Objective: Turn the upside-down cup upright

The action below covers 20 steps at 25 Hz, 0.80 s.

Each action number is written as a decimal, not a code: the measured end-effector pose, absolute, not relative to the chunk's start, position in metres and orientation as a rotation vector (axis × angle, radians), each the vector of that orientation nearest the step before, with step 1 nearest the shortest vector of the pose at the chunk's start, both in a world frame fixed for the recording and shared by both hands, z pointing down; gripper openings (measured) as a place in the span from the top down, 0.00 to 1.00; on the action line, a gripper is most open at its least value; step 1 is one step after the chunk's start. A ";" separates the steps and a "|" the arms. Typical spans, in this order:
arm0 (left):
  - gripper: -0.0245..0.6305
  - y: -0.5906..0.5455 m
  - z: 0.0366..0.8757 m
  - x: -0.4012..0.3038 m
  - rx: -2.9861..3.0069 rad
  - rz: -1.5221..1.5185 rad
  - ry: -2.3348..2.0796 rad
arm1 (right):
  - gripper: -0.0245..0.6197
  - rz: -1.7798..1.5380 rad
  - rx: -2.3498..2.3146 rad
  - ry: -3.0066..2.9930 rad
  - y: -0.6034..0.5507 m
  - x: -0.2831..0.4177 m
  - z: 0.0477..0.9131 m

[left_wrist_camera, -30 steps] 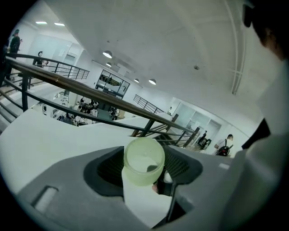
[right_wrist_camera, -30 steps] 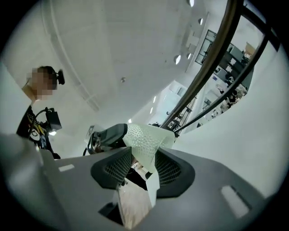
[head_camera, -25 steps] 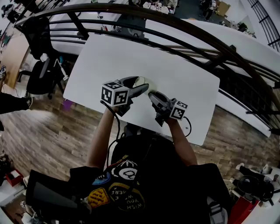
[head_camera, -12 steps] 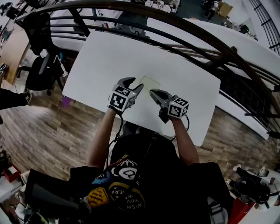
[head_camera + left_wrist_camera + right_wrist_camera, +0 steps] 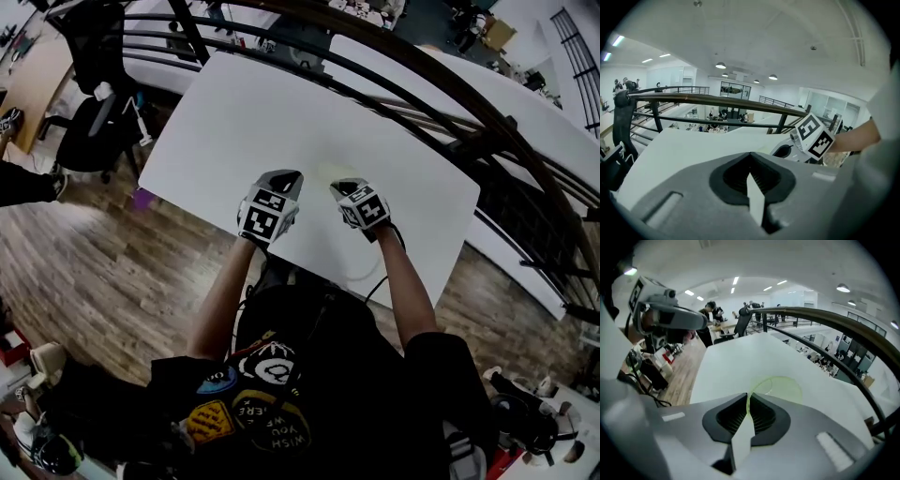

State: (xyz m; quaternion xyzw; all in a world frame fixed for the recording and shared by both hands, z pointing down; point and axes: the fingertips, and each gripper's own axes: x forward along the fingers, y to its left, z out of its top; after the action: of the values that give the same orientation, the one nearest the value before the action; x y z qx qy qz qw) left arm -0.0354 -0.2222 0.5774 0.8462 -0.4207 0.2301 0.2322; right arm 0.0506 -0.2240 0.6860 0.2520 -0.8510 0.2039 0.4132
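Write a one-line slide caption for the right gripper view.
Right gripper pinching the rim of a pale green cup on the white table.

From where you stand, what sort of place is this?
Probably an open-plan office or lab, upstairs: a white table beside a curved railing, a black office chair, desks below.

Both bare forearms reach from the near edge toward the far side, the left arm point(image 5: 220, 291) and right arm point(image 5: 408, 291) roughly parallel. The left gripper point(image 5: 286, 178) and right gripper point(image 5: 339, 186) sit side by side, close together, each pointing away from the person and tilted downward, with their marker cubes facing up. The left jaws have just been closing and now meet with nothing between them. The right jaws are pressed together on the thin wall of the cup point(image 5: 780, 387).
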 end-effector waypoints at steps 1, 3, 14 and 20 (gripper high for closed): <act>0.96 -0.222 0.580 -0.040 2.305 0.634 -1.171 | 0.94 0.488 0.603 -2.092 -0.228 0.051 0.693; 0.96 -0.219 0.585 -0.049 2.276 0.643 -1.194 | 0.94 0.438 0.531 -1.999 -0.234 0.053 0.706; 0.96 -0.197 0.614 -0.093 2.149 0.675 -1.240 | 0.94 0.030 0.200 -1.524 -0.264 0.044 0.743; 0.96 -0.192 0.613 -0.082 2.163 0.677 -1.217 | 0.94 -0.040 0.054 -1.416 -0.257 0.043 0.754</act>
State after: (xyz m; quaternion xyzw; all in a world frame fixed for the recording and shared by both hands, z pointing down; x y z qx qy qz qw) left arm -0.0815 -0.1923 0.6129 0.8069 -0.4542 0.2526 0.2808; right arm 0.0434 -0.2568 0.7535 0.0246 -0.6503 -0.0185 0.7590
